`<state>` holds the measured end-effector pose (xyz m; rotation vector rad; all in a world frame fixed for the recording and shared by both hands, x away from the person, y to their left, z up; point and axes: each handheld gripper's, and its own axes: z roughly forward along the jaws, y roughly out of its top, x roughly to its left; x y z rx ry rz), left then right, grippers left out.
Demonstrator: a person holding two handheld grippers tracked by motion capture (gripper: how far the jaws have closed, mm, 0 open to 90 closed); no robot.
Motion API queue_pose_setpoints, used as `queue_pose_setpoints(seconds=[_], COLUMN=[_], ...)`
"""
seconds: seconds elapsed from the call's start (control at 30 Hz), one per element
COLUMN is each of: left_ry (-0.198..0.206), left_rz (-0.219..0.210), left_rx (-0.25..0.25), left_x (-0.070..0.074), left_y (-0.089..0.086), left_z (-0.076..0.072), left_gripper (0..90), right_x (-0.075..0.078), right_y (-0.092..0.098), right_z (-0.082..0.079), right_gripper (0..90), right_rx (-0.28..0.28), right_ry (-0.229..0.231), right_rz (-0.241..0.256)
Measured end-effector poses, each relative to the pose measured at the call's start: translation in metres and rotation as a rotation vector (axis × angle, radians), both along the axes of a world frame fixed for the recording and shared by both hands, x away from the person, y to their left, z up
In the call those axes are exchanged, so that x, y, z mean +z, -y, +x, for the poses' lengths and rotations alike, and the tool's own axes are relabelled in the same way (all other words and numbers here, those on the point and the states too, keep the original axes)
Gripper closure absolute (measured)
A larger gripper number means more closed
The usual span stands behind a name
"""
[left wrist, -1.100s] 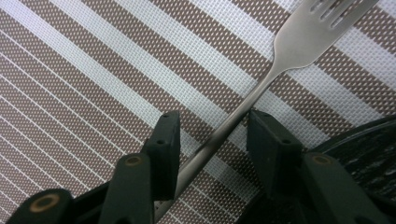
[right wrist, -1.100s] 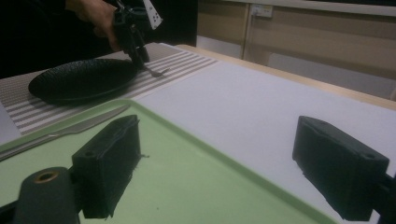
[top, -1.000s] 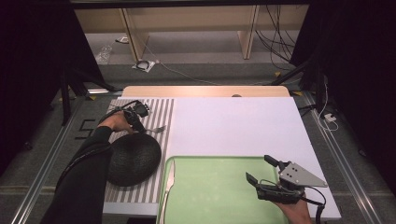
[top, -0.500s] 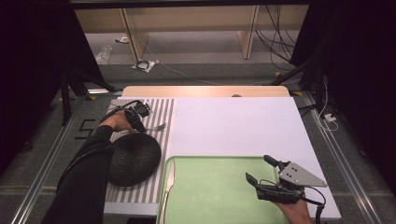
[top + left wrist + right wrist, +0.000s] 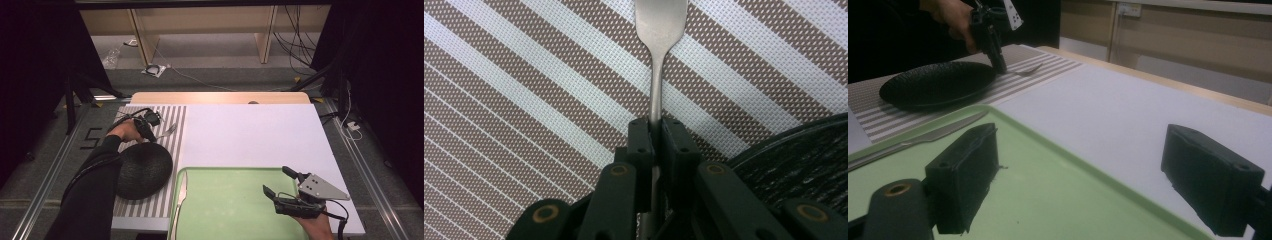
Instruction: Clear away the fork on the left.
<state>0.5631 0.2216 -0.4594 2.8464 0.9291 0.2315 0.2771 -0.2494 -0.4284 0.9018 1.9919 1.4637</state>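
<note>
Left gripper [image 5: 655, 131] clamped on the handle of a fork [image 5: 659, 30], lying flat on the striped mat [image 5: 524, 100] straight ahead of the jaws, black plate [image 5: 794, 155] just beside. Right gripper [image 5: 1080, 180] wide apart, hovering over the green tray [image 5: 1048, 200].

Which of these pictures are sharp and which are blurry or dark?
Left gripper view: sharp on the placemat weave and fork. Right gripper view: its near jaws look soft, the plate clearer. High view: dim at the edges, white table bright.
</note>
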Motion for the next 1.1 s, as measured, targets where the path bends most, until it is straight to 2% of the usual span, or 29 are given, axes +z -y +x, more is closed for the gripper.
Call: queue_pose_setpoints(seconds=[0.13,0.23,0.3,0.4,0.47,0.6,0.83,1.0,1.1], left_ry=[0.012,0.049,0.071,0.114,0.149,0.179,0.174,0.173,0.17], left_rz=[0.001,0.002,0.028,0.03,0.047,0.03,0.002,-0.015,-0.043], left_rx=[0.001,0.013,0.004,0.022,0.024,0.056,0.081,0.091,0.1], left_x=[0.002,0.006,0.008,0.013,0.016,0.025,0.038,0.046,0.05], left_y=[0.0,-0.001,-0.001,-0.003,-0.006,-0.014,-0.016,-0.012,-0.009], left_z=[0.0,0.001,0.001,0.002,0.002,0.002,-0.005,-0.014,-0.019], left_gripper=[84.2,84.3,84.3,84.3,84.3,84.3,84.3,84.3,84.3], right_x=[0.0,0.0,0.0,0.0,0.001,0.0,0.001,0.001,0.001], right_y=[0.0,0.0,0.0,0.0,0.001,0.0,0.0,-0.001,-0.001], right_z=[0.0,0.0,0.0,-0.001,-0.001,0.0,0.0,-0.001,-0.001], right_gripper=[16.0,16.0,16.0,16.1,16.1,16.0,16.0,16.1,16.0], right_rx=[-0.001,-0.005,-0.003,-0.002,-0.001,-0.002,-0.004,-0.005,-0.006], right_ry=[0.001,-0.005,0.0,0.002,0.0,0.0,0.002,-0.001,-0.001], right_rz=[0.001,-0.004,0.001,0.002,-0.006,-0.002,-0.001,-0.001,-0.001])
